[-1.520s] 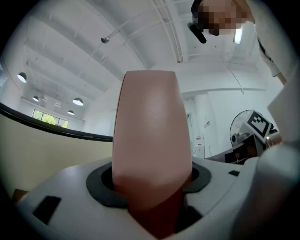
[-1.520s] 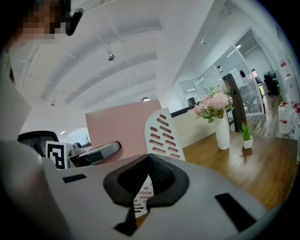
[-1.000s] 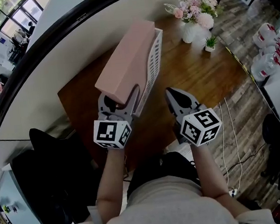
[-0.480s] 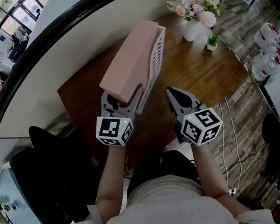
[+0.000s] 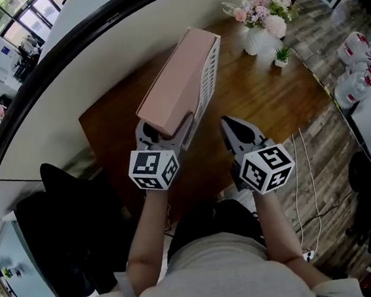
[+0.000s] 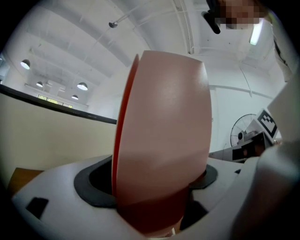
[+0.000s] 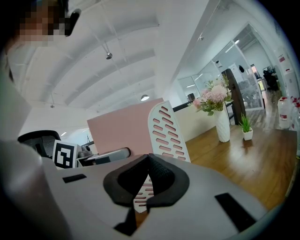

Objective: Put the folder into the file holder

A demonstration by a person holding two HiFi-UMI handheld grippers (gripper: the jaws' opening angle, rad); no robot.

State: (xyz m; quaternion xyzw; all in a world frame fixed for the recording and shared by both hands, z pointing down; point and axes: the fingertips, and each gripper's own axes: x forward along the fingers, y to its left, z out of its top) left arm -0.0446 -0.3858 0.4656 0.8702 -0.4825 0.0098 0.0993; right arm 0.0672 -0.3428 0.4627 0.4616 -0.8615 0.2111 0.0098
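Observation:
A thick pink folder (image 5: 178, 79) stands in the white slotted file holder (image 5: 208, 86) on the wooden desk (image 5: 266, 100). My left gripper (image 5: 164, 129) straddles the folder's near end. Its jaws are opening, and the folder (image 6: 164, 136) still stands between the pads (image 6: 96, 185), which no longer seem to press on it. My right gripper (image 5: 233, 129) hovers to the right of the holder, shut and empty. The right gripper view shows its pads (image 7: 161, 173) closed together, with the holder (image 7: 166, 129) and folder (image 7: 119, 131) beyond.
A white vase of pink flowers (image 5: 259, 19) and a small potted plant (image 5: 280, 56) stand at the desk's far right corner. A cream partition (image 5: 67, 91) runs along the desk's left side. A black chair (image 5: 67, 210) is at my left, and cables (image 5: 303, 165) lie on the floor.
The folder has slid further along into the holder. My left gripper followed it slightly forward and right. The right gripper has stayed put.

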